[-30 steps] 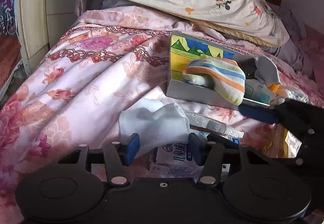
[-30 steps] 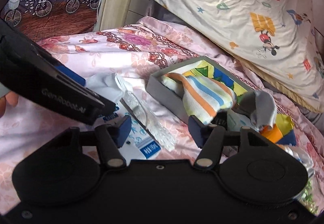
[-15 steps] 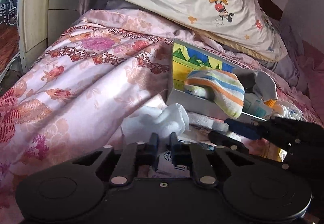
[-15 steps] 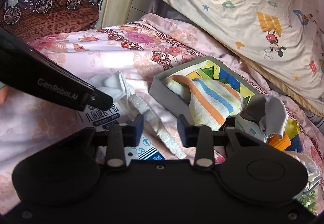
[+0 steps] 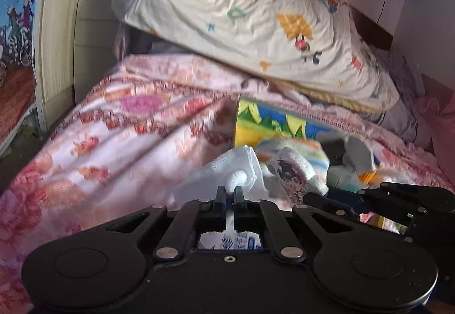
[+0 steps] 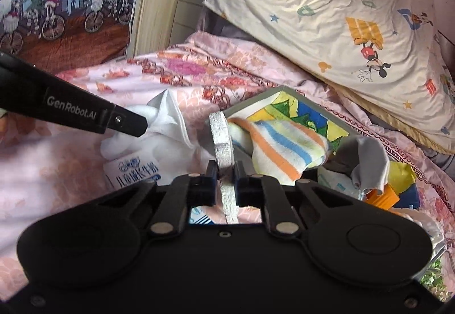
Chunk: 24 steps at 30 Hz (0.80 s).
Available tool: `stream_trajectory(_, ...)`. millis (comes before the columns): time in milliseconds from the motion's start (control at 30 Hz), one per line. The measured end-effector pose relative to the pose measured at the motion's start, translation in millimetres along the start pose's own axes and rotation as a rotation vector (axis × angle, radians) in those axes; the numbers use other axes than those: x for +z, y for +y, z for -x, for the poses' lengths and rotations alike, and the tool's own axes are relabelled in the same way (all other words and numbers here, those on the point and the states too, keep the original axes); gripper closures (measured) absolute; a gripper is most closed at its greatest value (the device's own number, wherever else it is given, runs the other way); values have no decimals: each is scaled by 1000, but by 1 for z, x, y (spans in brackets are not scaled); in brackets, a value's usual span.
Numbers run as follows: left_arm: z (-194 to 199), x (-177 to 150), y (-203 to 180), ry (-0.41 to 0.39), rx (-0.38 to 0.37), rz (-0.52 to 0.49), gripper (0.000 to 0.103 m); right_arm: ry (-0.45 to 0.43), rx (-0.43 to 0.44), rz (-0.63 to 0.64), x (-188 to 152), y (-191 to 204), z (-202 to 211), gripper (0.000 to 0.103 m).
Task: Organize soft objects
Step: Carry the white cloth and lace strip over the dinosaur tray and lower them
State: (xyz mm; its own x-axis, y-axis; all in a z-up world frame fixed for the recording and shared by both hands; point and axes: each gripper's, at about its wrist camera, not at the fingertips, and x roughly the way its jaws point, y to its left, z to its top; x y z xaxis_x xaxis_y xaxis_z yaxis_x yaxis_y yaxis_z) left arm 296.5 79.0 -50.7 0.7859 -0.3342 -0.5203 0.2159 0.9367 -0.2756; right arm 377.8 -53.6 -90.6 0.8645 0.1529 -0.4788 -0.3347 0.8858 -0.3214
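My left gripper (image 5: 229, 190) has its jaws closing, pads pinched on a bunch of a white cloth (image 5: 227, 172), which hangs lifted off the floral quilt. In the right wrist view the same cloth (image 6: 167, 120) bulges at the left gripper's tip (image 6: 133, 123). My right gripper (image 6: 224, 169) is also closing, pressed on a thin white sock (image 6: 220, 132) that stands on edge; its printed face (image 5: 290, 172) shows in the left wrist view. Just behind lies a grey box (image 6: 256, 99) with a striped sock (image 6: 284, 143) draped over its wall.
A grey cloth (image 6: 369, 160) and orange and yellow items sit right of the box. A printed milk packet (image 6: 133, 172) lies on the floral quilt (image 5: 113, 143). A cartoon pillow (image 6: 327, 1) leans behind, with pale drawers (image 5: 93, 29) at the back left.
Both grippers went from open to shut. The left one took the white cloth and rose with it. The right one took the thin white sock, which now stands up off the quilt.
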Motion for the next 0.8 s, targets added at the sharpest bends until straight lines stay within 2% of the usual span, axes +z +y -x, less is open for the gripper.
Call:
stream_trajectory(100,7,11,-7,-28,-8,7,100,-37,9,-40,5,-8,12,97)
stream_trajectory(267,6,39,-41,-100,-54,-77,100,-127,26,-200,16,-44,33,97)
stream_trajectory(467,-27,68,-91,-138,-110,-125,100,-205,6,-438,9,-105,42,97)
stream_trajectory(633,-62,70,-130,-130,-146,-159,100,-233,-19,-698,-13,-164,43,97)
stream_trajectory(800,-98,60,-153,-83,-153,-187,100,-232,-62,-886,-45,-204,41,97)
